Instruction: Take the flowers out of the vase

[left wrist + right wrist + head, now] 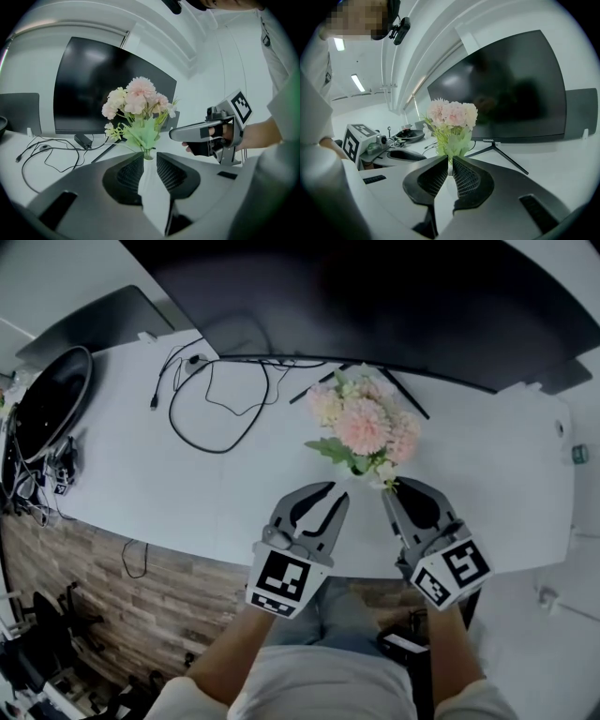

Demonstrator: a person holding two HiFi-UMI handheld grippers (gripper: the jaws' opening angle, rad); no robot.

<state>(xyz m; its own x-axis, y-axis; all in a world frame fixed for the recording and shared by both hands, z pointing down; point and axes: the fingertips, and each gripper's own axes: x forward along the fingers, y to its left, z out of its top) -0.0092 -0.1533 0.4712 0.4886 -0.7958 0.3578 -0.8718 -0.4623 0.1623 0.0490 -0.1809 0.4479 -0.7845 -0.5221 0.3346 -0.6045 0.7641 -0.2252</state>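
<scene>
approach step, nothing gripped yet. flowers (364,426), pink heads over green leaves, standing upright in the vase (148,154), near the front edge of the table (187,484), at 6 o'clock from the monitor (375,306).

left gripper (336,495) at 7 o'clock of the bouquet: released, jaws a little apart, only bare tabletop between them, tips aimed at the vase neck dead ahead at 12 o'clock. right gripper (389,491) at 5 o'clock of the bouquet: barely parted, empty too, pointing at the lower leaves.

next, probably: spread one pair wider, press on toward 12 o'clock until the stems sit between the pads just above the vase mouth, clench, then lift straight up. likely worth steadying the vase with the other gripper; could otherwise ride up with the stems or tip over.
</scene>
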